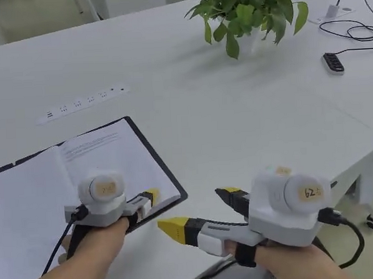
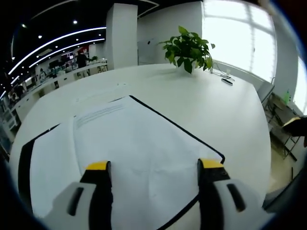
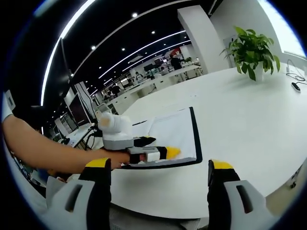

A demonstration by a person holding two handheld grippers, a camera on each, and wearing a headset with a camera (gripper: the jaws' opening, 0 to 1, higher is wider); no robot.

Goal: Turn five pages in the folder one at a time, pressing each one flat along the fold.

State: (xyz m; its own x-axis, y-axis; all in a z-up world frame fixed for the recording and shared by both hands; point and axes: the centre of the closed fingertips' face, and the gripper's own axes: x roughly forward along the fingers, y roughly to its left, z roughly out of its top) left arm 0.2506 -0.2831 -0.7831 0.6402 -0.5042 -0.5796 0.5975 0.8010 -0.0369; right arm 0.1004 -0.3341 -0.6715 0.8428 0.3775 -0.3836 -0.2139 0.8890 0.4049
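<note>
L gripper (image 2: 154, 165): jaws apart, nothing between them, yellow tips over the lower R page of the folder (image 1: 33, 191); can't tell if the tips touch paper. Sticker on its top is yellow, digits too blurred to read. L hand (image 1: 98, 238) holds it from below, black cable trails off the back. R gripper (image 3: 159, 164): jaws also wide apart, nothing in them, hovering off the folder's R edge over bare table (image 1: 236, 124), tips aimed toward the L gripper. Its yellow sticker reads approx "62" (could be "29" flipped, can't settle). R hand (image 1: 286, 259) under it at the table's near edge. Folder lies open and flat at the near-L of the table, black cover showing as a border round white pages; a few faint lines of print at the top of the R page, too small to read. Further out: row of flush sockets (image 1: 78, 104) in the tabletop beyond the folder, potted plant (image 1: 248, 11) at the far side, black cable (image 1: 356, 30) and a small black device (image 1: 332, 63) to its R.
</note>
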